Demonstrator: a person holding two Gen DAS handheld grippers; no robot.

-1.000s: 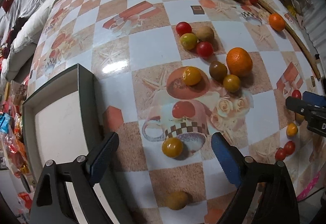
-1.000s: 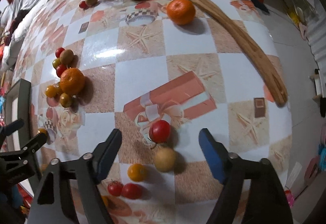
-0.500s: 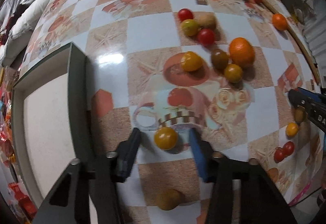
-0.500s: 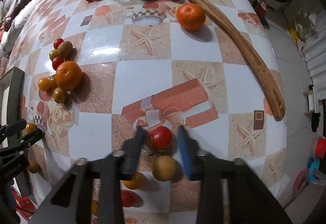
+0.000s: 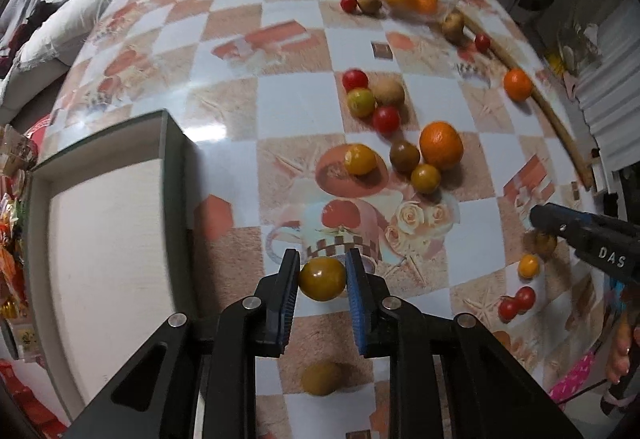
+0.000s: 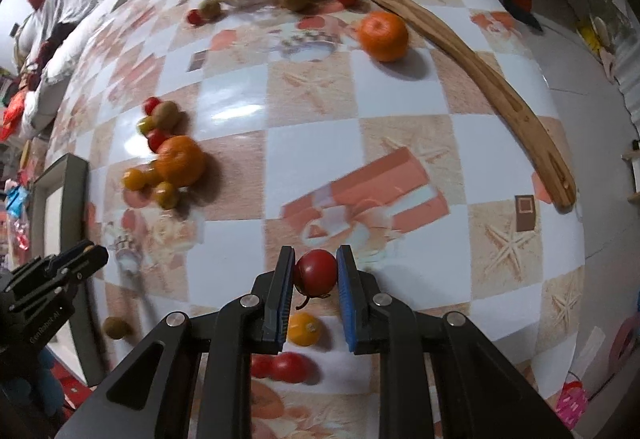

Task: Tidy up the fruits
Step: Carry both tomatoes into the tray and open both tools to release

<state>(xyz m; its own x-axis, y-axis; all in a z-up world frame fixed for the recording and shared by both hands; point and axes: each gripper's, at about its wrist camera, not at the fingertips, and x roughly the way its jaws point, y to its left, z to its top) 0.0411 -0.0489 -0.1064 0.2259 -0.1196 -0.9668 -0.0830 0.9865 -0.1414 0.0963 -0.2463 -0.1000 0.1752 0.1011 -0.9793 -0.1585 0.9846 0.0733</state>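
My left gripper [image 5: 322, 277] is shut on a yellow tomato [image 5: 322, 279] and holds it above the patterned table. My right gripper [image 6: 316, 273] is shut on a red tomato [image 6: 316, 272], also lifted. Loose fruit lies on the table: an orange [image 5: 441, 145] among small tomatoes at the centre, a kiwi [image 5: 389, 91], another orange [image 6: 383, 31]. A glass bowl [image 5: 440, 9] with oranges stands at the far side. A dark-rimmed tray [image 5: 174, 175] lies to the left.
A long curved wooden stick [image 6: 472, 67] lies along the table's right edge. A kiwi [image 5: 320, 379] lies under my left gripper. A yellow tomato [image 6: 305, 328] and red ones [image 6: 290, 367] lie under my right gripper. A sofa stands behind the table.
Both grippers went from wide open to shut, the left on the yellow tomato, the right on the red tomato, and both have risen off the table with the fruit.
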